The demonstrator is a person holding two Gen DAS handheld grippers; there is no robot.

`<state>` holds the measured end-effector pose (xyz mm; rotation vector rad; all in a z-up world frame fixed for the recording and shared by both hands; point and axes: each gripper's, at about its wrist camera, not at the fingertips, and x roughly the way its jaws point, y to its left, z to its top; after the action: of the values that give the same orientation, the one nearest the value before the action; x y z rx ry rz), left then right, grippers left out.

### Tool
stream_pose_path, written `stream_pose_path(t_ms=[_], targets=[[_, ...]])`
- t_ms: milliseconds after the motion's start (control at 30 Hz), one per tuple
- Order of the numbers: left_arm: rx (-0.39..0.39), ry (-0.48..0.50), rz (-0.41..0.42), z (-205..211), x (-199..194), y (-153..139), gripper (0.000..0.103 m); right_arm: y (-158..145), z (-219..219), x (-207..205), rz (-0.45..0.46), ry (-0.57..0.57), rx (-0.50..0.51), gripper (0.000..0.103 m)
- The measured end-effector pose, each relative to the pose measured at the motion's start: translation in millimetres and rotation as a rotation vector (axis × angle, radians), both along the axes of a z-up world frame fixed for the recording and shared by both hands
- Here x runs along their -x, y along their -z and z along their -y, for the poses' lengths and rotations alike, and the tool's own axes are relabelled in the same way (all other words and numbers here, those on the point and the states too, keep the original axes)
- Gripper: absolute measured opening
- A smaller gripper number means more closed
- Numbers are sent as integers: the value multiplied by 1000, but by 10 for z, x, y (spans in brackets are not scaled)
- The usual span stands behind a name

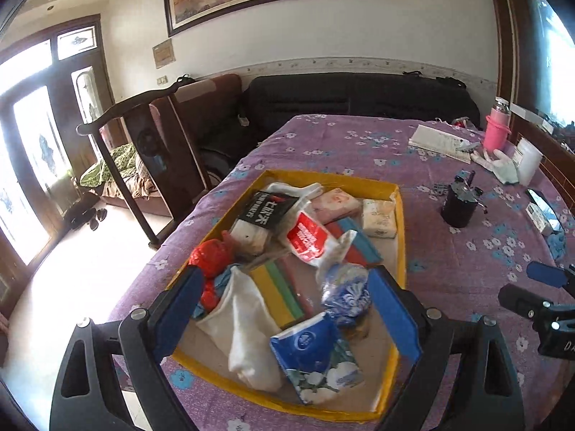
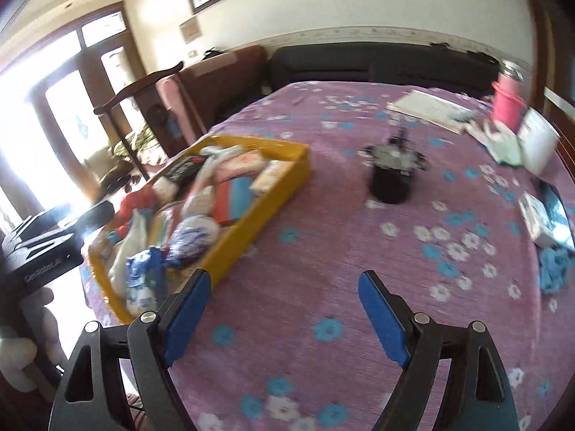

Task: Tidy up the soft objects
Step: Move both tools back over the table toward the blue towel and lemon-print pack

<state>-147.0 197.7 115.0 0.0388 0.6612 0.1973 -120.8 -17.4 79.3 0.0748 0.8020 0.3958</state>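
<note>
The left gripper [image 1: 287, 298] hangs over the yellow tray [image 1: 400, 215], jaws wide apart w/ nothing between the pads. The tray lies near the left edge of the table [image 1: 449, 262], which has a purple cloth w/ flowers.

In the tray's near end lie a white sock [image 1: 248, 337] and a blue tissue pack [image 1: 316, 355], touching each other. Just behind is a blue-white bag [image 1: 346, 292]. At the tray's left wall there is a red bag [image 1: 212, 256]. In the middle lies a red-white packet [image 1: 309, 240], and at the far right corner a pale tissue pack [image 1: 379, 219].

The right gripper [image 2: 284, 309] is over bare cloth, just beside the tray's right wall, jaws also spread, holding nothing. This view is blurred.

A black cup [image 1: 461, 203] stands well apart, right of the tray. A pink bottle [image 1: 497, 129] stands at the far right edge of the table.
</note>
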Motion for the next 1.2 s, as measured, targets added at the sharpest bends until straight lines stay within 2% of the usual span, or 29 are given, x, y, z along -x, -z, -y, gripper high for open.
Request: stream_pose_path(t_ms=[167, 300, 400, 467, 567, 700, 833, 900, 1100, 1200], targets=[[-15, 81, -28, 399, -47, 17, 92, 25, 539, 90, 0, 91, -13, 88], [68, 214, -89, 736, -107, 100, 92, 86, 1051, 164, -5, 188, -17, 88], [91, 323, -139, 1075, -194, 255, 92, 151, 1506, 198, -29, 294, -16, 88], [103, 368, -181, 1260, -271, 398, 92, 178, 1835, 231, -44, 371, -28, 88], [167, 436, -242, 1493, -419, 609, 92, 187, 2161, 246, -54, 450, -38, 87], [235, 470, -274, 1625, -625, 810, 92, 179, 2459, 171, -57, 523, -31, 87], [275, 441, -313, 1616, -765, 993, 92, 148, 2561, -86, -57, 536, -15, 87], [299, 437, -304, 1564, -753, 976, 93, 138, 2577, -265, -67, 531, -15, 87], [312, 458, -310, 1584, -754, 999, 102, 204, 2644, -1089, -161, 521, 31, 87], [319, 463, -309, 1582, -761, 999, 103, 268, 2640, -1373, -209, 515, 37, 87]])
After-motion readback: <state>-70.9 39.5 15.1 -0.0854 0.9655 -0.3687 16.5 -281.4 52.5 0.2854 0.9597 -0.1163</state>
